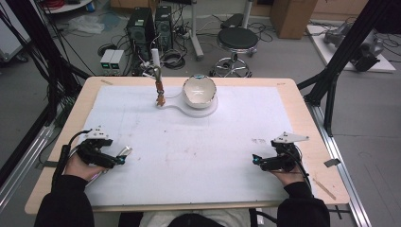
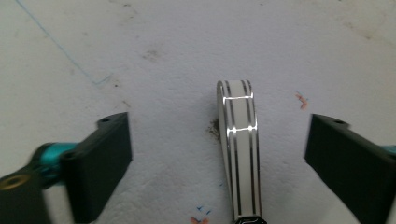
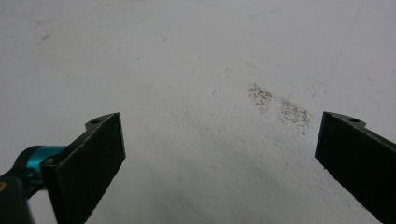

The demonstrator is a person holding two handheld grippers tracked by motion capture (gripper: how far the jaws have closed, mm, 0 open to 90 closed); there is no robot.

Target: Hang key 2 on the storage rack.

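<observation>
Left gripper view: left claw open around striped handle, not touching.

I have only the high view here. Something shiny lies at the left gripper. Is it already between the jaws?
Observer: Yes. The left gripper view shows a silver handle with dark stripes lying between the jaws of the left gripper.
Operator: Do the jaws press on it?
Observer: No. Both jaws stand apart from it, and bare mat shows on each side of it.
Operator: And the right gripper, does it hold something?
Observer: No. The right gripper is open, over a patch of dark specks on the mat.
</observation>
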